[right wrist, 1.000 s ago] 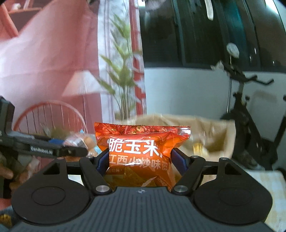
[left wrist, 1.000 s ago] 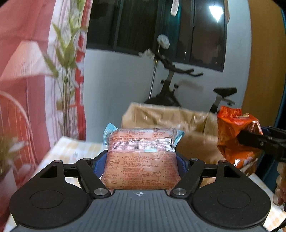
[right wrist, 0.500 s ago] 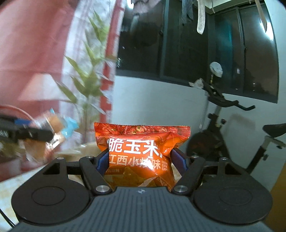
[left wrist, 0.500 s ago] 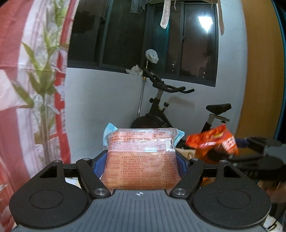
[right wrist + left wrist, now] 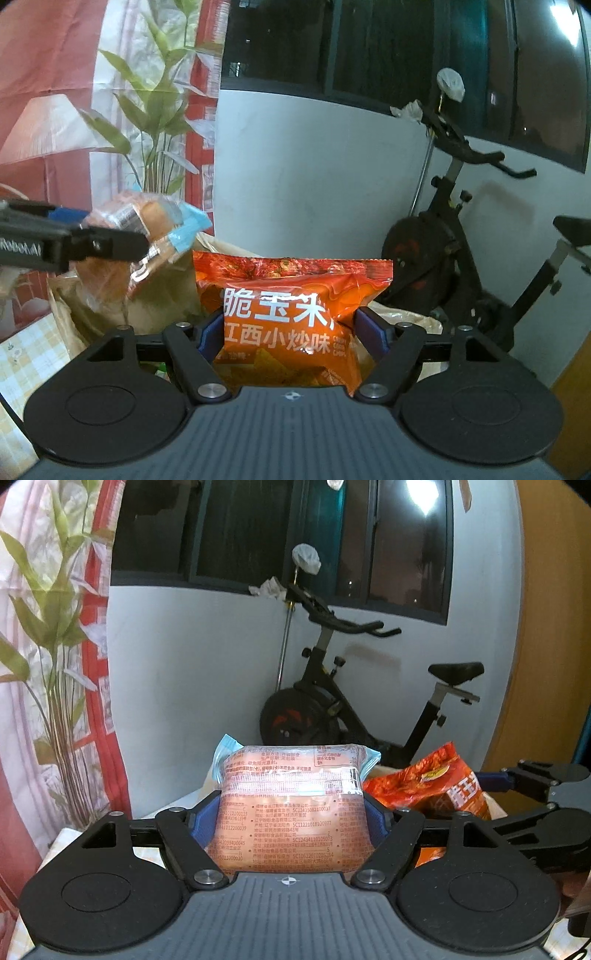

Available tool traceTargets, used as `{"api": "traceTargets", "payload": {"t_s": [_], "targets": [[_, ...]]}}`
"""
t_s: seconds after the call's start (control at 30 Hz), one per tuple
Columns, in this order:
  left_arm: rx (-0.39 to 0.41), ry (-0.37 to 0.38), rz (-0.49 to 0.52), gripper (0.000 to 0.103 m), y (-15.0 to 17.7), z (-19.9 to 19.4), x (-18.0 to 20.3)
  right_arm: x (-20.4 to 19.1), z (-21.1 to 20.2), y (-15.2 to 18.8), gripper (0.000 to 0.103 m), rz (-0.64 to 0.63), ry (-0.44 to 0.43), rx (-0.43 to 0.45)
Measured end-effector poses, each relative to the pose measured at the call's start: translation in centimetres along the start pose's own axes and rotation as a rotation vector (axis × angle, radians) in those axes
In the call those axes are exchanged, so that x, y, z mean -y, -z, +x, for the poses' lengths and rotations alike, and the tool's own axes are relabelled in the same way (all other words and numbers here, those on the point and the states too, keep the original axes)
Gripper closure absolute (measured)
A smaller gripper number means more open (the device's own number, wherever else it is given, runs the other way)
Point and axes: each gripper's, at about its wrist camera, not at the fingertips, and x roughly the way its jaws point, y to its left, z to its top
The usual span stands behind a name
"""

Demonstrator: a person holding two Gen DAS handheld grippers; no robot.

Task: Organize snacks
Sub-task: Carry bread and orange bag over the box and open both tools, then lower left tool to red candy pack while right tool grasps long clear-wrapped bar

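We are holding both snacks above the paper bag (image 5: pixel 110 314): left gripper (image 5: pixel 293 812) jaws clamping the pink packet (image 5: pixel 291 812), right gripper (image 5: pixel 291 328) jaws clamping the orange chip bag (image 5: pixel 291 317); neither is dropped in yet.

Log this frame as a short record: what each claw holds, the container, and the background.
left claw: shut on pink bread packet, held upright, printed back facing the camera
right claw: shut on orange chip bag, white lettering facing the camera
container: brown paper-lined box below and behind both snacks
relative position: both packets held in the air, side by side, above the box
background: exercise bike, plant, dark window
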Motion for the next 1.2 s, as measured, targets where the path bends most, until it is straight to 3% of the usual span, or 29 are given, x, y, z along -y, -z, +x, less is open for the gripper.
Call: {"api": "traceTargets", "payload": {"t_s": [0.13,0.27,0.63,1.2], "targets": [[-0.013,0.000,-0.009,0.021,0.3,0.0,-0.2,0.1,-0.4,0.1,0.024,0.000,-0.006,-0.003],[0.013,-0.003,0.004,0.020,-0.1,-0.7,0.0,0.0,-1.0,0.0,0.016,0.007,-0.014,0.009],[0.023,-0.022,0.023,0.019,-0.1,-4.1,0.3,-0.4,-3.9,0.4,0.016,0.033,-0.037,0.021],[0.036,-0.107,-0.038,0.019,5.3,-12.2,-0.3,-2.3,-9.6,3.8,0.016,0.090,-0.103,0.050]]}}
